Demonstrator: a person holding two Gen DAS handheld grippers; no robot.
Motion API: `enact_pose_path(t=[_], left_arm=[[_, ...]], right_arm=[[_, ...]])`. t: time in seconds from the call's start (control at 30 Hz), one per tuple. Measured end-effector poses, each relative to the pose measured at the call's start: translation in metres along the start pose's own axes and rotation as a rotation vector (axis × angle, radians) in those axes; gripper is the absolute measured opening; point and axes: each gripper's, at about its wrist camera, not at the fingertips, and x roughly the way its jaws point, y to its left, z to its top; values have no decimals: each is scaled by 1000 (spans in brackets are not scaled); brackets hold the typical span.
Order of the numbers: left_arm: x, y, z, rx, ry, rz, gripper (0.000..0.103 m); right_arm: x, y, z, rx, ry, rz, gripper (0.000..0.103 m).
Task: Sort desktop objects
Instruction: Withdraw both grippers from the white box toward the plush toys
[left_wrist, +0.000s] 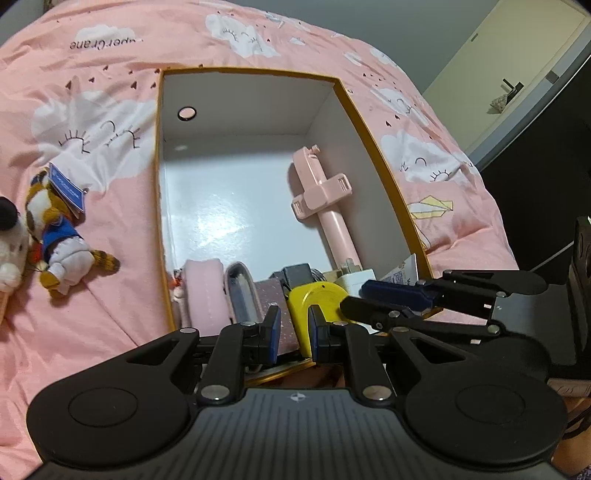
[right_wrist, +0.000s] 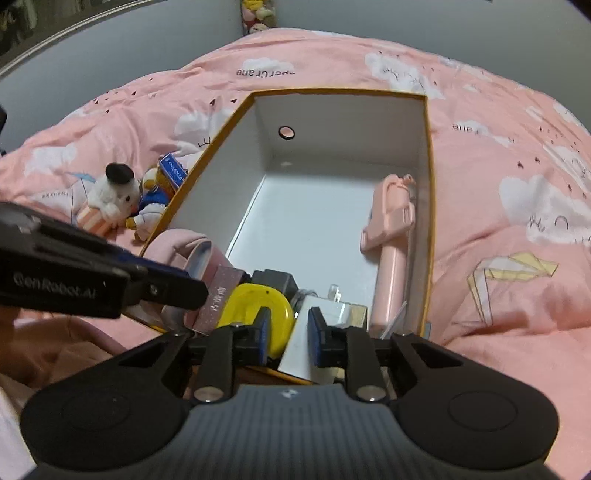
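Observation:
An open box with an orange rim (left_wrist: 251, 70) (right_wrist: 332, 90) and white inside lies on a pink duvet. A pink selfie stick (left_wrist: 332, 218) (right_wrist: 391, 258) rests along its right wall. Small items crowd its near end: a glittery pink box (left_wrist: 271, 299) (right_wrist: 221, 291), a yellow tape measure (left_wrist: 325, 299) (right_wrist: 251, 299) and a white charger (left_wrist: 358, 280) (right_wrist: 332, 310). My left gripper (left_wrist: 295, 332) (right_wrist: 195, 284) is shut on the glittery pink box. My right gripper (right_wrist: 290, 332) (left_wrist: 354, 295) is narrowly open above the edges of the tape measure and charger.
A pink case (left_wrist: 205, 291) (right_wrist: 184, 243), a grey case (left_wrist: 240, 291) and a black adapter (left_wrist: 295, 273) (right_wrist: 273, 278) also sit at the box's near end. Plush toys (left_wrist: 55, 229) (right_wrist: 114, 192) lie on the duvet left of the box. Dark furniture (left_wrist: 546, 177) stands to the right.

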Motion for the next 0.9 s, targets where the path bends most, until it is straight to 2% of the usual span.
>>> enact_pose_path(t=[0.13, 0.3, 0.47, 0.6, 0.7, 0.77, 0.87, 0.9], left_arm=[[-6, 1, -1, -6, -22, 15, 17], [-20, 3, -3, -15, -91, 68, 17], [-38, 8, -2, -7, -191, 132, 18], [-52, 15, -1, -5, -268, 197, 25], [-63, 25, 0, -16, -326, 260, 30], [-69, 30, 0, -15, -352, 310, 30], [-77, 40, 2, -22, -380, 372, 37], [-80, 44, 2, -32, -388, 383, 43]], right_arm=[[-2, 3, 2, -12, 5, -5, 22], [-16, 8, 8, -21, -49, 1, 24], [-21, 18, 17, -33, -90, -10, 37], [-23, 29, 31, -31, -125, 2, 47], [-24, 40, 43, -44, -168, 9, 60], [-25, 48, 51, -51, -205, 13, 75], [-24, 61, 62, -72, -259, 14, 77], [-22, 66, 65, -81, -270, 12, 79]])
